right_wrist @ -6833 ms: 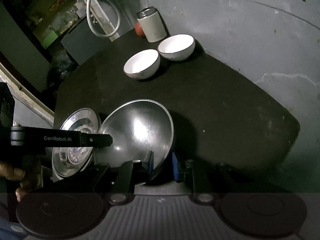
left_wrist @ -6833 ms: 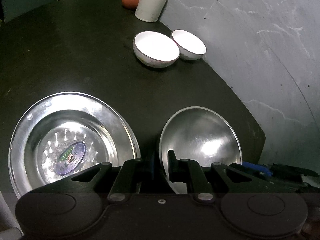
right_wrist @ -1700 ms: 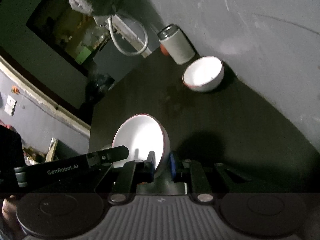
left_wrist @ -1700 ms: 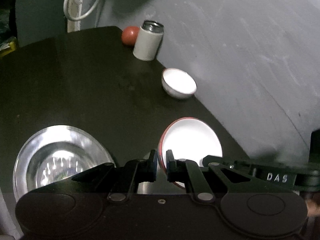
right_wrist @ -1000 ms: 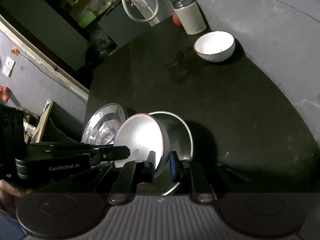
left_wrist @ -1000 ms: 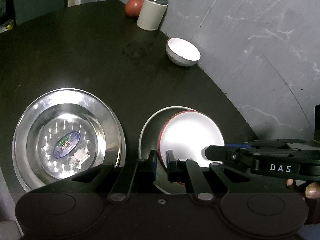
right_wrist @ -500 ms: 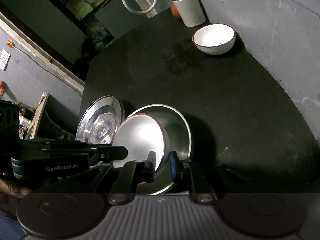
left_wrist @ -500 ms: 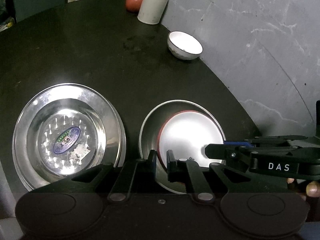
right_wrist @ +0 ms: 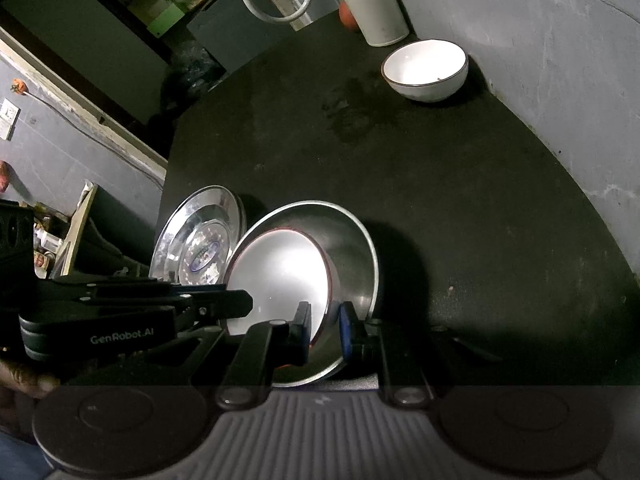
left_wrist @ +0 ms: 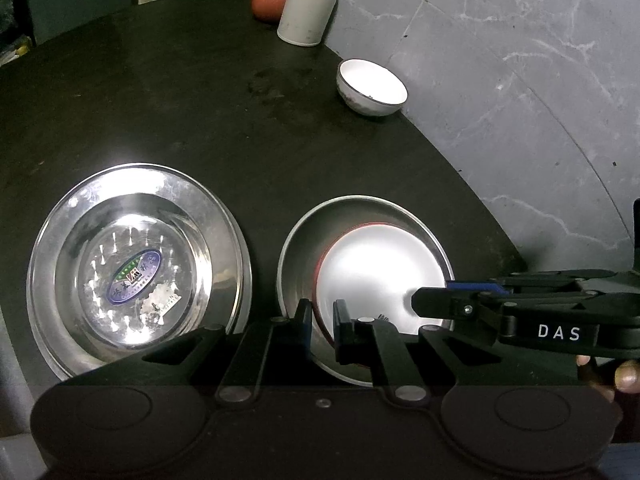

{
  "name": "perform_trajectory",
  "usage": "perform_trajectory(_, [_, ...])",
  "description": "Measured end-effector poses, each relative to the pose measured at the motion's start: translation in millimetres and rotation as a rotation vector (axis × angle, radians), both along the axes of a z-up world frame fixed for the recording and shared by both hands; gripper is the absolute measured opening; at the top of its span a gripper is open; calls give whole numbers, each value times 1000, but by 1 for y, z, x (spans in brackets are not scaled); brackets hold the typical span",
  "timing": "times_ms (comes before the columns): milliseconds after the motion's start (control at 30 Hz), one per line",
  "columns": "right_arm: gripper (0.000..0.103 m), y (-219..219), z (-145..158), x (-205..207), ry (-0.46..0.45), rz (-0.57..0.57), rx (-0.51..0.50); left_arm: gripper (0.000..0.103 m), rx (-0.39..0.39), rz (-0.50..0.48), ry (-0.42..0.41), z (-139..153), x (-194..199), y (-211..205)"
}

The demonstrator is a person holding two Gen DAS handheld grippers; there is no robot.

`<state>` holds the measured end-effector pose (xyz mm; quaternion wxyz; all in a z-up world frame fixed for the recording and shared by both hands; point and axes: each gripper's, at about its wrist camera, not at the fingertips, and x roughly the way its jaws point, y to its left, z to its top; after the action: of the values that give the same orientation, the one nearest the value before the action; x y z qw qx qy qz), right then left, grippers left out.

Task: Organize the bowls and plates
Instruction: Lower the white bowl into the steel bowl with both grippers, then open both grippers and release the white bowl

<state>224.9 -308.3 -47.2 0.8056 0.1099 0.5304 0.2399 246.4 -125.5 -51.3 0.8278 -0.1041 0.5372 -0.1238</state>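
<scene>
A white bowl with a red rim (left_wrist: 380,272) (right_wrist: 280,276) sits inside a steel bowl (left_wrist: 304,236) (right_wrist: 352,232) on the dark round table (left_wrist: 180,112). My left gripper (left_wrist: 322,318) is shut on the white bowl's near rim. My right gripper (right_wrist: 324,322) grips the same bowl's rim from the opposite side; it also shows in the left wrist view (left_wrist: 448,300). A steel plate with a sticker (left_wrist: 136,272) (right_wrist: 200,240) lies left of the steel bowl. A second white bowl (left_wrist: 372,92) (right_wrist: 426,70) stands far off by the table edge.
A white canister (left_wrist: 308,8) (right_wrist: 376,8) and a red fruit (left_wrist: 270,0) stand at the table's far edge. A grey wall (left_wrist: 520,80) runs close along the right. The table edge drops off left in the right wrist view (right_wrist: 164,184).
Both grippers carried the red-rimmed white bowl over and lowered it into the steel bowl, where it now rests lower than half a second ago. Both still grip its rim.
</scene>
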Motion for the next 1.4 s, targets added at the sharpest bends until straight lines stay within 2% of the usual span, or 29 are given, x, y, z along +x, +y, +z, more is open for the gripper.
perform_trajectory(667, [19,-4,0,3,-1,1,14,13,4,19,8,1,2,0])
perform_trajectory(1033, [20,-9,3,4,-16,-7,21,16,3,44,-14,11,-1,6])
perform_trajectory(1133, [25,-10,9,4,-45,-10,17,24,3,57,-37,17,-1,11])
perform_trajectory(1233, [37,-13,14,4,-77,-10,30,30,5,62,-65,24,1,13])
perform_trajectory(1300, [58,-14,19,4,-106,-20,17,36,9,63,-82,28,3,14])
perform_trajectory(1400, [62,-20,22,8,-125,-47,25,49,15,67,-104,32,10,13])
